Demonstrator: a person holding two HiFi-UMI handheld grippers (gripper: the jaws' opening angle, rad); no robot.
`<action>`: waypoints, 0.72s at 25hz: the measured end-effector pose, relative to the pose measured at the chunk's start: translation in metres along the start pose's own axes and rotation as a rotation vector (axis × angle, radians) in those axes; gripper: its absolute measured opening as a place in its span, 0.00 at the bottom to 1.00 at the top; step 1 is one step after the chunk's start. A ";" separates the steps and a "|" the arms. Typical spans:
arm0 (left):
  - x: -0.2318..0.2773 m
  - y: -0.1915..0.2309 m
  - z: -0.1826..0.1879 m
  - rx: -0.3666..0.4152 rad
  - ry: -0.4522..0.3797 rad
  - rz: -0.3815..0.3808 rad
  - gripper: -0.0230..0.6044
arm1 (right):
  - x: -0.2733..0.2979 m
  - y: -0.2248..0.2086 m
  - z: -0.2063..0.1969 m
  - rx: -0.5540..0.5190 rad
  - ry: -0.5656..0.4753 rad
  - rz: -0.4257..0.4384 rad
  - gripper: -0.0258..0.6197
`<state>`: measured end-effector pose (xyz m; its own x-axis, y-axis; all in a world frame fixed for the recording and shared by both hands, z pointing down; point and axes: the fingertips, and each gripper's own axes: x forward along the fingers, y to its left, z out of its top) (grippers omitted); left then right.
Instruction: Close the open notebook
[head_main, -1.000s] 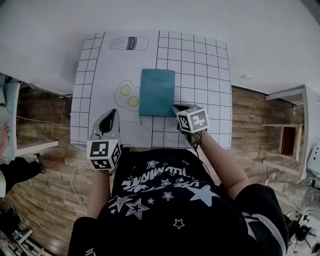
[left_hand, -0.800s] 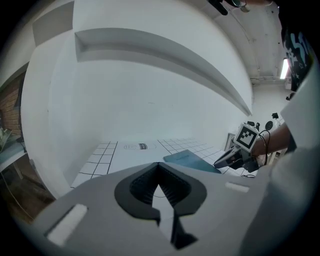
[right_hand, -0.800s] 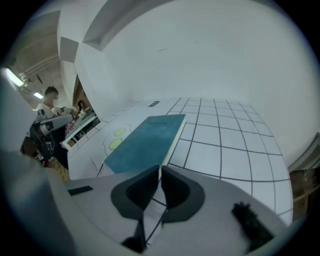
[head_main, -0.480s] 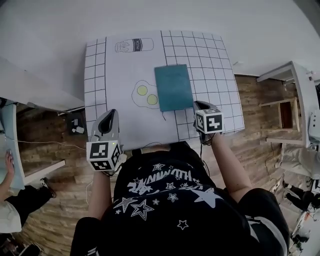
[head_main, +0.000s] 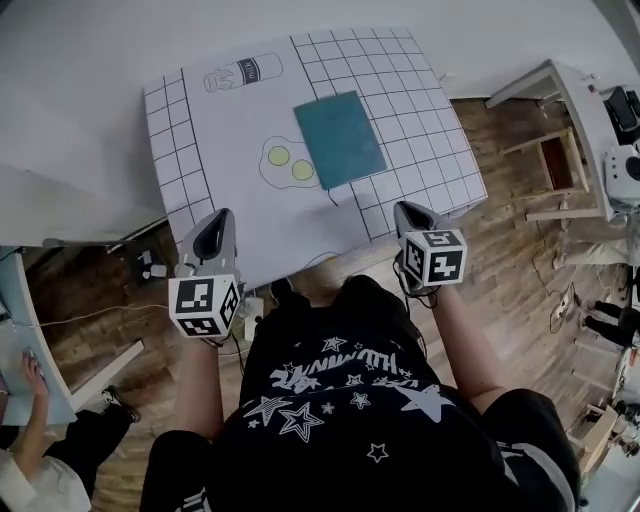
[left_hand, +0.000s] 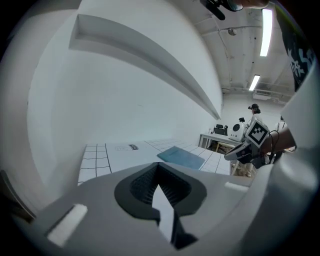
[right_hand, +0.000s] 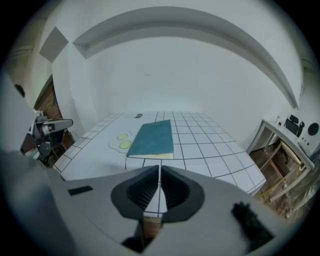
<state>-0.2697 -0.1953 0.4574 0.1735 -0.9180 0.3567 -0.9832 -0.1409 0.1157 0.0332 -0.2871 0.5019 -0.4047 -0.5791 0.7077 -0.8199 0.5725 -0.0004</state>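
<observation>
L gripper (head_main: 218, 222) sits at the bench's (head_main: 425, 110) near edge, well left of the notebook (head_main: 340, 140) and closer to the person. Its fingers are together w/ nothing btwn them. Fried-egg drawing (head_main: 289, 163) is just left of the notebook. The notebook has a teal cover and lies closed, flat on the gridded mat, mid-bench. R gripper (head_main: 408, 212) is at the near edge, right of the notebook and apart from it. Its fingers are together, empty.
</observation>
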 end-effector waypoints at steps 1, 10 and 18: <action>0.000 -0.007 0.004 0.004 -0.009 -0.013 0.05 | -0.006 0.001 0.000 -0.001 -0.015 0.000 0.08; -0.007 -0.097 0.027 0.030 -0.057 -0.089 0.05 | -0.072 -0.007 0.000 0.119 -0.249 0.092 0.07; -0.049 -0.198 0.021 0.054 -0.069 -0.129 0.05 | -0.141 -0.012 -0.042 0.106 -0.339 0.181 0.07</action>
<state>-0.0845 -0.1300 0.3979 0.2960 -0.9141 0.2773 -0.9550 -0.2770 0.1061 0.1174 -0.1883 0.4317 -0.6426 -0.6432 0.4164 -0.7532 0.6300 -0.1892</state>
